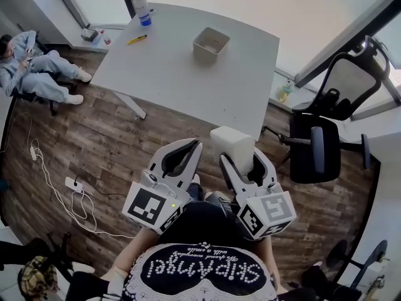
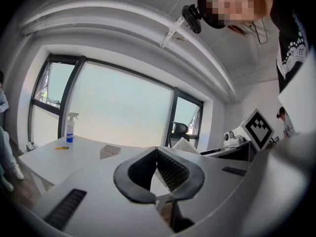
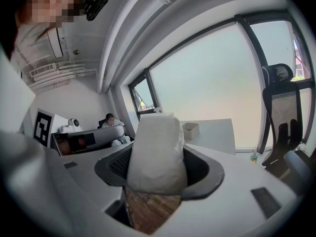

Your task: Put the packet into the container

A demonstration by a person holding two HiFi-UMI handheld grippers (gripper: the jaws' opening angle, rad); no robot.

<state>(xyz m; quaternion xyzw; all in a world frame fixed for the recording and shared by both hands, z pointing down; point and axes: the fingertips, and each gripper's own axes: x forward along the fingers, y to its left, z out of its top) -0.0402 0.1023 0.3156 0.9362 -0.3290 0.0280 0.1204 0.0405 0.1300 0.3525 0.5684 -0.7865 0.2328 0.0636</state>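
Head view: right tool (image 1: 242, 160) sits low centre of frame. Its jaws are spread to the width of the white packet (image 1: 230, 146) and clamped on its sides, with the packet upright between them. Right gripper view confirms it: the packet fills the gap, both jaws bear on it, and its top pokes out past the tips. Left tool (image 1: 192, 147) is just left of it, jaws closed tip to tip on nothing; left gripper view shows only background through the loop behind the tips. Container (image 1: 210, 44), a small open beige box, is at upper centre on the grey counter (image 1: 188, 86). It is well apart from the packet, which hangs over the wood floor (image 1: 113, 143) short of the counter's near edge. My read: carry phase, nothing placed yet. To do it well, reach forward and slightly left, keep the packet upright, and get it over the opening before lowering. The packet looks soft and not much narrower than the container mouth, so line it up square and get its bottom inside the rim before letting go. A drop from height could catch the rim or tip the light container. The left tool is free to steady the container wall if it slides. Spray bottle (image 1: 143, 5) and what looks like a yellow pen (image 1: 137, 39), upper left, are clear of the path.
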